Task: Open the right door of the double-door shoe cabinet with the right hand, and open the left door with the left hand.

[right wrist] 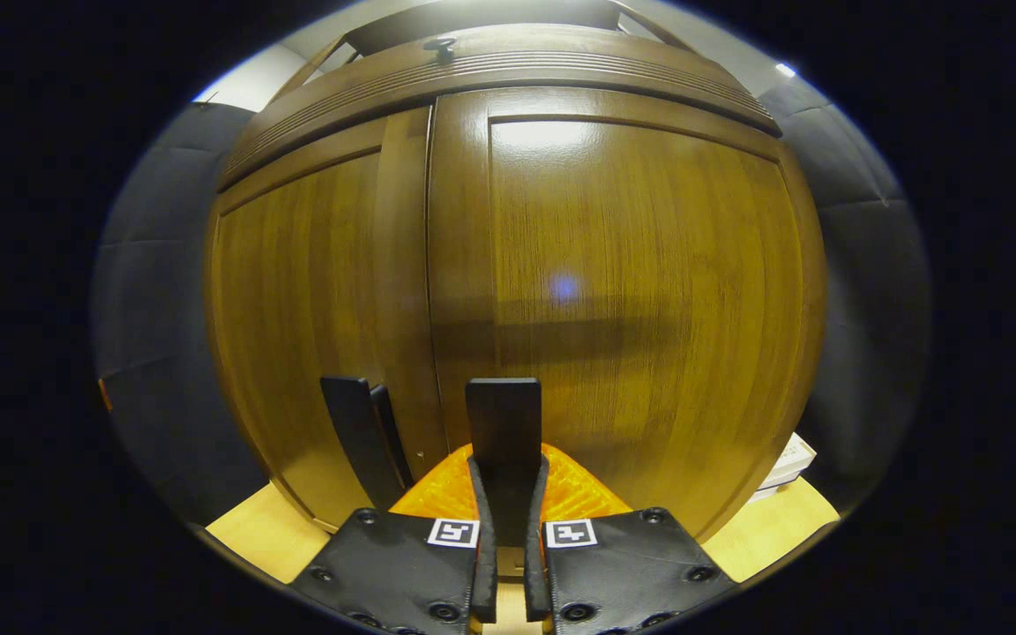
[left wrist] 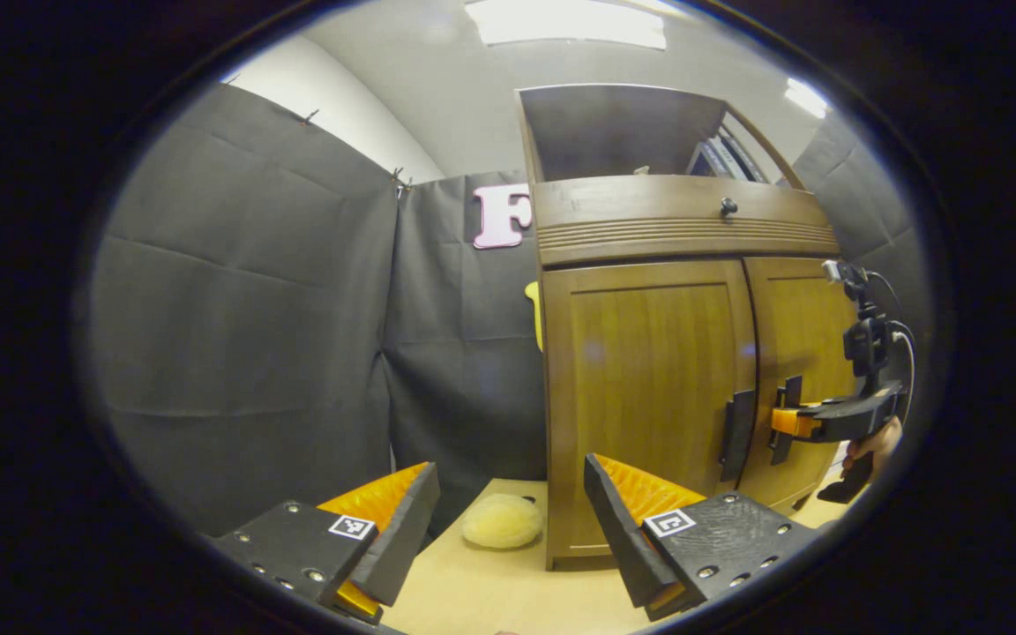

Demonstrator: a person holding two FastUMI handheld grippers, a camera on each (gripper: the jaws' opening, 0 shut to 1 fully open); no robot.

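Observation:
The brown wooden shoe cabinet stands on the table with both doors closed. In the right gripper view, my right gripper is shut on the upright black handle of the right door. The left door has its own black handle just beside it. In the left gripper view, the right gripper, held by a hand, clasps the right handle next to the left door's handle. My left gripper is open and holds nothing, well short of the left door.
A pale fluffy pad lies on the light wooden table left of the cabinet's foot. A drawer with a dark knob and an open shelf sit above the doors. A white box lies right of the cabinet.

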